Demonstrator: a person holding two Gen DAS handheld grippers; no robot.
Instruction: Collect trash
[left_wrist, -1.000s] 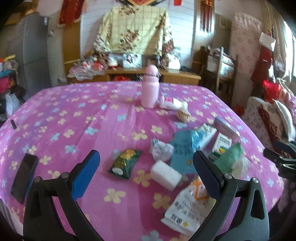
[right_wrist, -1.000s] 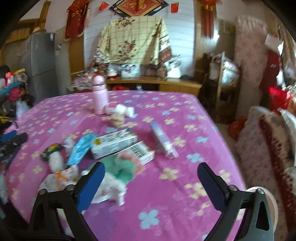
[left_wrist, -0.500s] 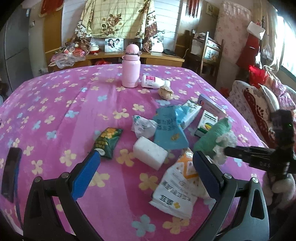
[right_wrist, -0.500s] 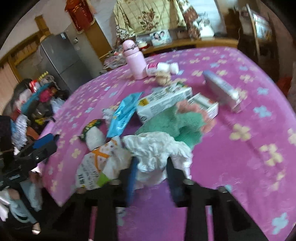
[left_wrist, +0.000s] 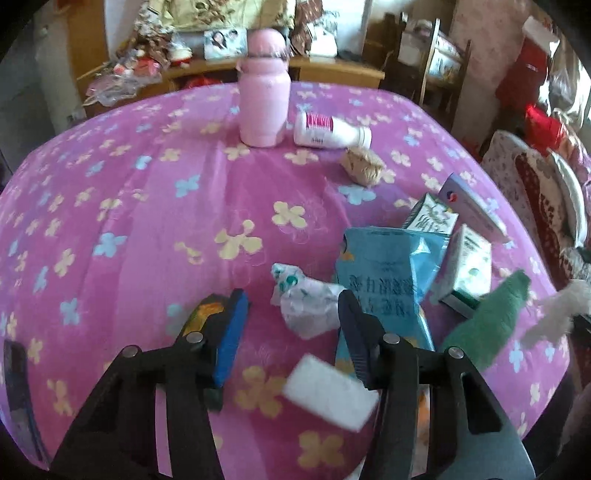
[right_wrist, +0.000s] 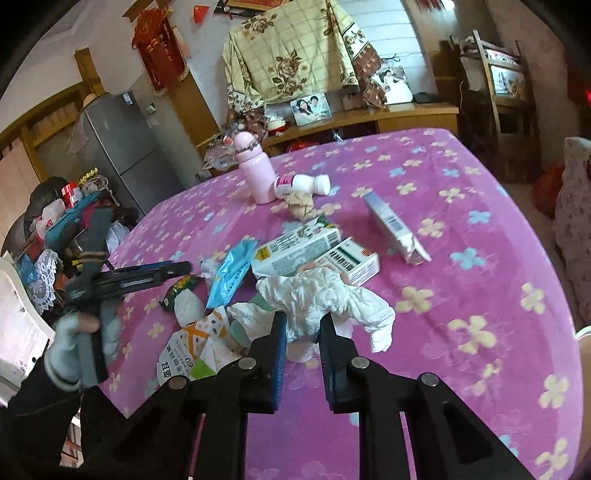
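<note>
My right gripper (right_wrist: 303, 325) is shut on a crumpled white tissue (right_wrist: 325, 299) and holds it above the table; the tissue also shows at the right edge of the left wrist view (left_wrist: 554, 310). My left gripper (left_wrist: 291, 314) is open, its jaws either side of a crumpled white wrapper (left_wrist: 306, 302), low over the table. Near it lie a white foam block (left_wrist: 332, 395), a green snack packet (left_wrist: 203, 314) and a blue pouch (left_wrist: 384, 280). The left gripper also shows in the right wrist view (right_wrist: 147, 275).
On the pink flowered tablecloth (left_wrist: 147, 221) stand a pink bottle (left_wrist: 263, 103), a lying white bottle (left_wrist: 328, 131), a brown paper ball (left_wrist: 362, 166), small boxes (right_wrist: 295, 251), a green cloth (left_wrist: 491, 321) and an orange-white bag (right_wrist: 192, 347). A black phone (left_wrist: 14, 387) lies at left.
My left gripper has moved forward and down to the white wrapper and its jaws have narrowed. My right gripper has lifted the white tissue it closed on.
</note>
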